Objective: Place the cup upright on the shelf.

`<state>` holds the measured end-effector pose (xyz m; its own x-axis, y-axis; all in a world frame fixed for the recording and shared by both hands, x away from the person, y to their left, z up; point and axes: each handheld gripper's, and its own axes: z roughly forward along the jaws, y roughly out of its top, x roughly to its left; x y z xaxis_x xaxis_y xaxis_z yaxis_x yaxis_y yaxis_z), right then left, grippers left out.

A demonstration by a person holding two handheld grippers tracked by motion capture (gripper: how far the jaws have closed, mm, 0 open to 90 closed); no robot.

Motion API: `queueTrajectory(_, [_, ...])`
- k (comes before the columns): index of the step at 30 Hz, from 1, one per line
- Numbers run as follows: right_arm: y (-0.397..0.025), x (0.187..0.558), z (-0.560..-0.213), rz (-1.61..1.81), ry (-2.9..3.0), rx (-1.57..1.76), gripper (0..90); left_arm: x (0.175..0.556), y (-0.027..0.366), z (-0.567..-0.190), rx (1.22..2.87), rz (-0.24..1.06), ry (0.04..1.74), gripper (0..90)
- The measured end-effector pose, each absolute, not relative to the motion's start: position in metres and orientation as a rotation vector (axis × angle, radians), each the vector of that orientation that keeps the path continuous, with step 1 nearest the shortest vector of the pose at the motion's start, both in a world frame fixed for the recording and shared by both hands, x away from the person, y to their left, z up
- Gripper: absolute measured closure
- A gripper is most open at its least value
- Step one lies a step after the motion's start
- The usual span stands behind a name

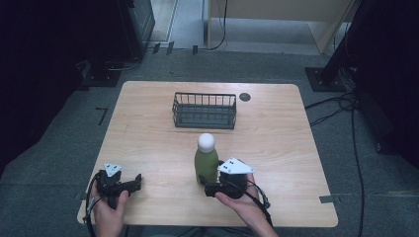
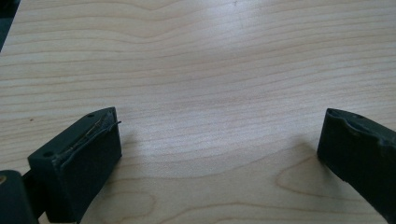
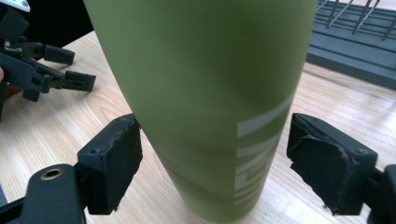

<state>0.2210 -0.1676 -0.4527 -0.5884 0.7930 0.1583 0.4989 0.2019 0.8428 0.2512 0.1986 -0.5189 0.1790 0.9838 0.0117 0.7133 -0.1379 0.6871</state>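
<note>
The right gripper brackets a green bottle standing upright near the front of the surface, jaws apart, one touching, one just clear. The left gripper rests open (idle). An uneven squeeze low on the bottle could tip it.

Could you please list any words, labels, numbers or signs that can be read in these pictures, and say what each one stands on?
No text can be read.
Pale lettering runs down the side of the green bottle, seen in the right gripper view: cut off and too close to read.
The wire basket, the table and both grippers bear no legible marks.
</note>
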Motion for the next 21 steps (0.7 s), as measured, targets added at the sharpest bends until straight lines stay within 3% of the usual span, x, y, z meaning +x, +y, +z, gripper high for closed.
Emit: queueTrajectory(21, [-0.155, 0.231, -0.449, 1.342, 2.147, 1.218, 16.9, 0.251, 0.199, -0.519, 1.918, 0.647, 1.59, 0.0])
